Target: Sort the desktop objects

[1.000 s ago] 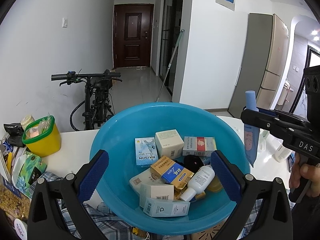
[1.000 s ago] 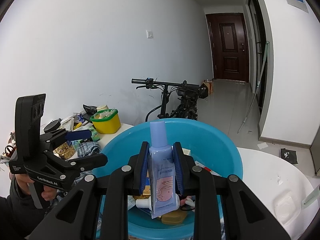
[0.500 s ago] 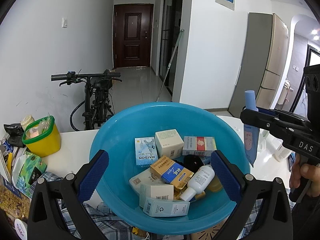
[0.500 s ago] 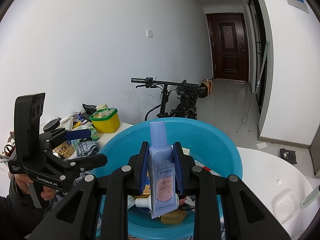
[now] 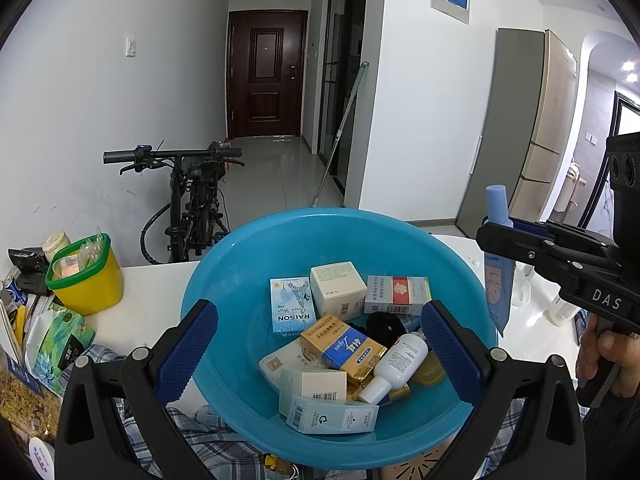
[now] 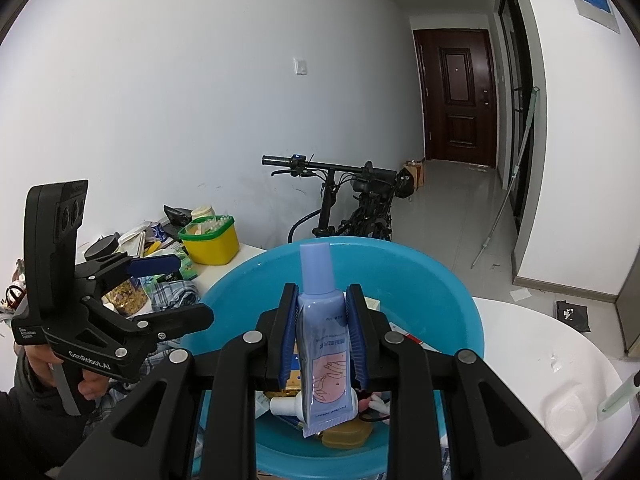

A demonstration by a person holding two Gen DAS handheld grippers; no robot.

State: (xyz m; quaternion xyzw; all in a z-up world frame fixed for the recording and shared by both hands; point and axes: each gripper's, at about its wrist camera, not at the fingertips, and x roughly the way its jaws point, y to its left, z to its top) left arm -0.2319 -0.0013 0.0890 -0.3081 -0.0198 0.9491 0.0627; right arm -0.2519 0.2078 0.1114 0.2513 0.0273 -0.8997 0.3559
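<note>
Hand-cream tube [image 6: 325,344], cap up, sat clamped in our right claw [image 6: 322,340] above the blue basin [image 6: 448,280], probably lifted clear for sorting. Our left claw [image 5: 316,356] hung wide and empty over the basin's boxes.

Bicycle [image 5: 192,200] against wall, brown door [image 5: 266,80] down hallway.

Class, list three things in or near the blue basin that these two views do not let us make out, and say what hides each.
- Black item in the blue basin: left wrist view, boxes cover it.
- Amber object: right wrist view, blue tube overlaps it.
- Tube's small print: blurred.
</note>
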